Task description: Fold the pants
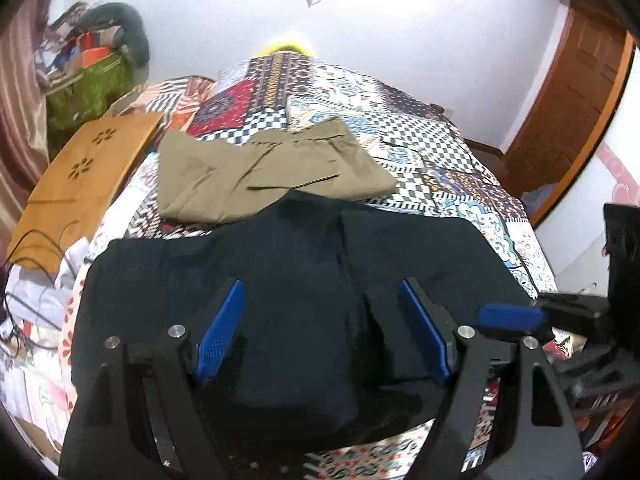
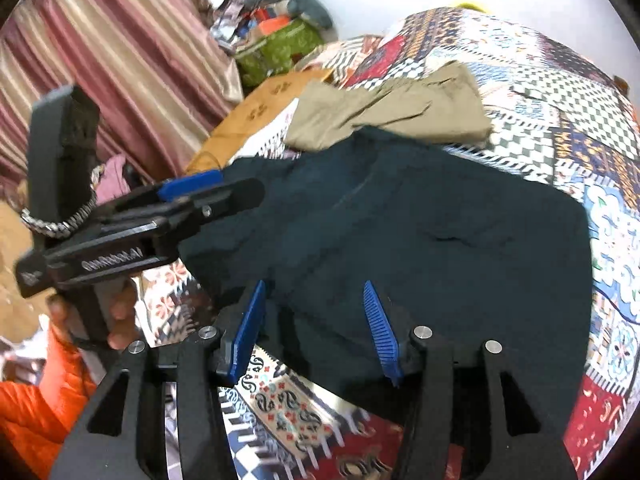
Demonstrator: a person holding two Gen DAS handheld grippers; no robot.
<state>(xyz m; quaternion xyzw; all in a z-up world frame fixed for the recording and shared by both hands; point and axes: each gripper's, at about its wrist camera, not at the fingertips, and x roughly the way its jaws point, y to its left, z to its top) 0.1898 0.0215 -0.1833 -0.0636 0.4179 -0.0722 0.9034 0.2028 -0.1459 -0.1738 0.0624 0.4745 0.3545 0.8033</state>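
Observation:
Dark navy pants (image 1: 304, 264) lie folded flat on the patchwork bedspread (image 1: 440, 148), near its front edge. Folded khaki pants (image 1: 260, 172) rest just behind them, touching their far edge. My left gripper (image 1: 320, 286) hovers open over the dark pants, with its blue pads wide apart and cloth below them. In the right wrist view my right gripper (image 2: 314, 286) is open over the near edge of the dark pants (image 2: 420, 232); its pads do not press the cloth. A hand in an orange sleeve (image 2: 48, 392) holds the left gripper (image 2: 240, 184) at the pants' left side.
A wooden lap tray (image 1: 80, 184) with flower cut-outs lies left of the bed, with cables (image 1: 36, 276) and papers in front of it. A green bag (image 1: 88, 88) of clutter stands at the back left by a striped curtain (image 2: 120, 60). A wooden door (image 1: 572, 100) is at the right.

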